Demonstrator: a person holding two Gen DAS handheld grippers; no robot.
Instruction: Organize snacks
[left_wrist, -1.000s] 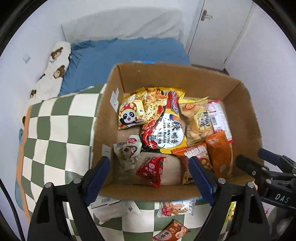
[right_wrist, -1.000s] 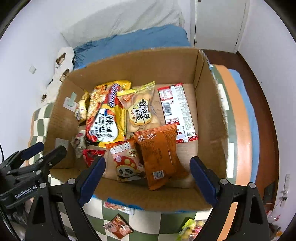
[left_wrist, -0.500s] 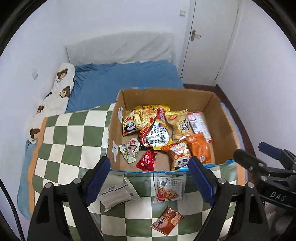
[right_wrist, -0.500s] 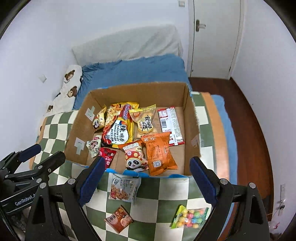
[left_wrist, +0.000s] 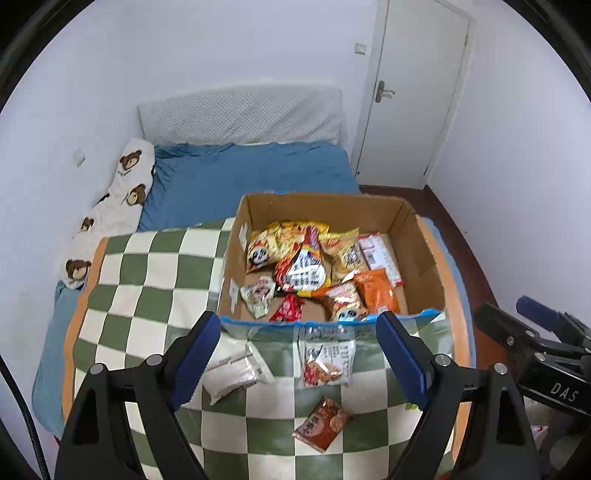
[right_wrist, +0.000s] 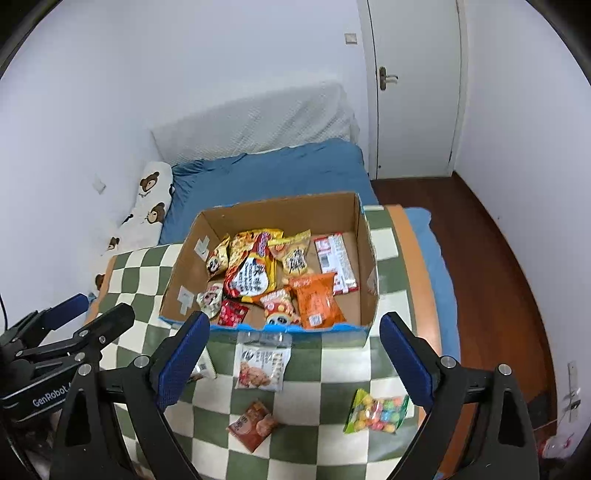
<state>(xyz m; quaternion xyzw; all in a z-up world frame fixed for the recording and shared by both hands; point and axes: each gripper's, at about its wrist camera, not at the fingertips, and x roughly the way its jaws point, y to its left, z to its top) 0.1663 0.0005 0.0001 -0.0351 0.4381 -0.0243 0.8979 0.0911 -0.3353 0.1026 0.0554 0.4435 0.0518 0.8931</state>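
A cardboard box (left_wrist: 421, 258) (right_wrist: 365, 258) holds several snack packets, among them an orange packet (left_wrist: 378, 291) (right_wrist: 317, 299) and a yellow noodle bag (left_wrist: 304, 264) (right_wrist: 253, 271). On the checkered blanket in front lie a clear cookie packet (left_wrist: 325, 360) (right_wrist: 262, 363), a small brown packet (left_wrist: 321, 422) (right_wrist: 253, 424), a white packet (left_wrist: 234, 373) and a colourful candy bag (right_wrist: 376, 410). My left gripper (left_wrist: 299, 362) and right gripper (right_wrist: 291, 362) are open and empty, held well above the blanket.
The green and white checkered blanket (left_wrist: 147, 266) (right_wrist: 325, 454) covers a bed with a blue sheet (left_wrist: 251, 173). A bear-print pillow (left_wrist: 122, 195) lies at the left. A white door (right_wrist: 413, 88) and wooden floor (right_wrist: 491, 266) are at the right.
Both grippers have pulled back and up from the box. The box now looks smaller and the loose packets on the blanket have come into view.
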